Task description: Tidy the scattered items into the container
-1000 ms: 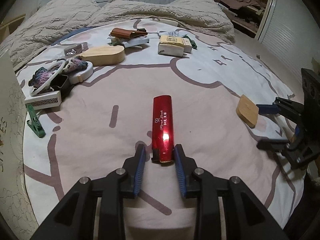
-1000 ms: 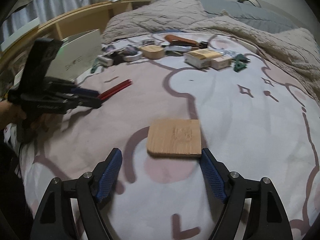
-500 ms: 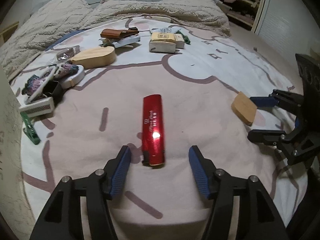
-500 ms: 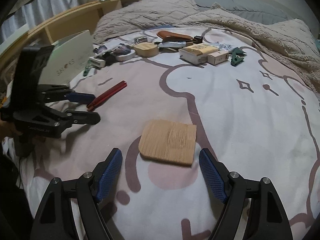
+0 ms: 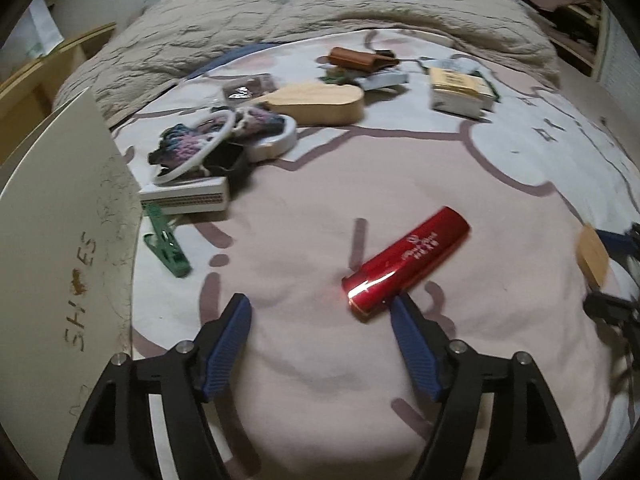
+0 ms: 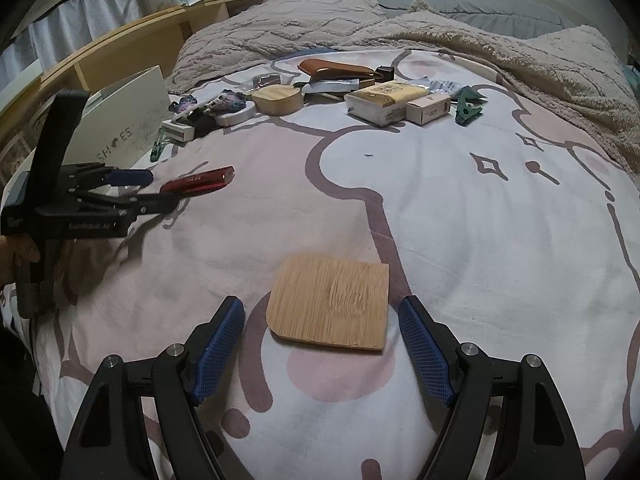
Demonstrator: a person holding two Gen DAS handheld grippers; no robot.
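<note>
A shiny red flat case lies loose on the bedsheet, its near end by the right finger of my left gripper, which is open and empty. The case also shows in the right wrist view, beside the left gripper. A flat wooden square lies on the sheet between the fingers of my open right gripper, just ahead of them. The white shoe box stands at the left; its inside is hidden.
Scattered at the back: a wooden oval box, brown leather case, yellow and white boxes, knitted items with white rings, a white comb-like box, green clips. Rumpled blankets lie beyond.
My left gripper opened and let go of the red case, then swung left toward the shoe box; the case now lies angled at its right finger. My right gripper stayed open around the wooden square.
</note>
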